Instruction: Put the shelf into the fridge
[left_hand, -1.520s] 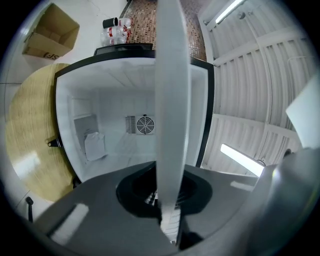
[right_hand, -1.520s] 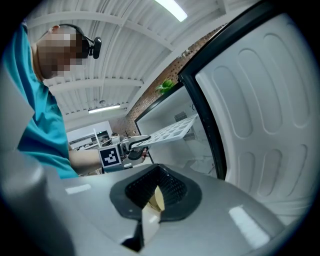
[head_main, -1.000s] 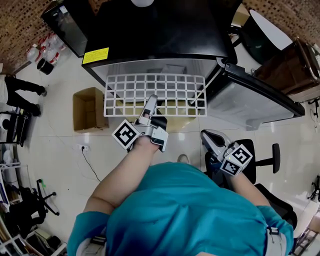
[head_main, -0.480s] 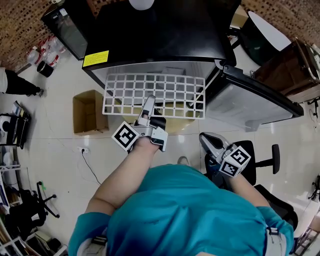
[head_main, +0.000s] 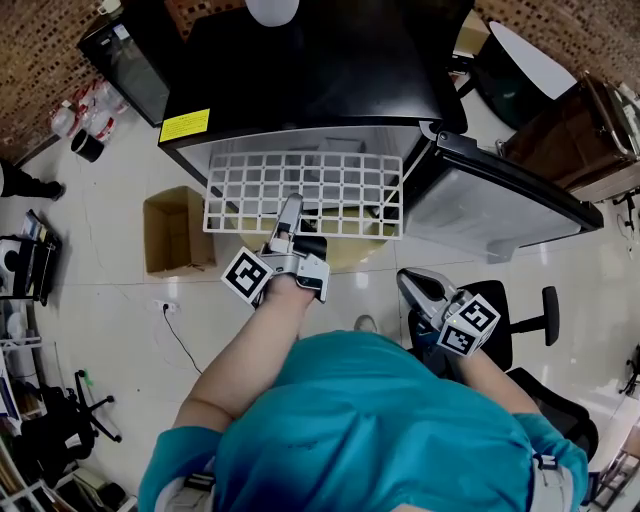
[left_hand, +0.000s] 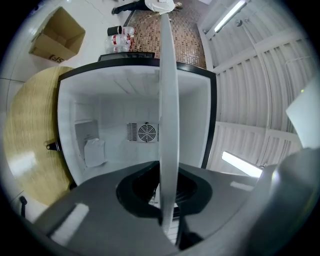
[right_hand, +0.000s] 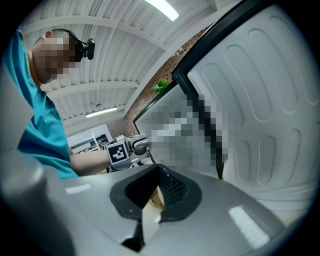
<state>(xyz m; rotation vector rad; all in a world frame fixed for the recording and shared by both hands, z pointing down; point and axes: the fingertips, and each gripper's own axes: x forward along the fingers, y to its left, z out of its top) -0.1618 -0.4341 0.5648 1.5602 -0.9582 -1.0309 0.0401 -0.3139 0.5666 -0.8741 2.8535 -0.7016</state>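
Left gripper (head_main: 290, 205) – jaws clamped on the near edge of the white wire grid shelf (head_main: 330, 185), about midway along that edge. In the left gripper view the gripper (left_hand: 165, 185) had the shelf (left_hand: 167, 100) edge-on between its jaws, a thin white strip running straight up the frame.

The shelf was held roughly level, off the floor, in front of the black fridge (head_main: 310, 70). Its far edge lay at the mouth of the open compartment; most of the grid was outside it. The left gripper view looked straight into the fridge's white interior (left_hand: 115, 115), with a round fan grille (left_hand: 146, 132) on the back wall.

Right gripper (head_main: 418, 287) – jaws drawn together to a narrow slit, nothing held. It was low at the person's right side, well apart from the shelf. In the right gripper view the gripper (right_hand: 150, 200) faced the moulded white inner face of the open fridge door (right_hand: 270, 100). In the head view that door (head_main: 500, 210) stood swung out to the right of the shelf.

Surroundings: a yellow label (head_main: 186, 125) on the fridge's front left corner, and an open brown cardboard box (head_main: 178, 225) on the pale tiled floor (head_main: 110, 300) left of the shelf, also seen in the left gripper view (left_hand: 55, 32). A black office chair (head_main: 520, 320) stood just beside the right gripper.
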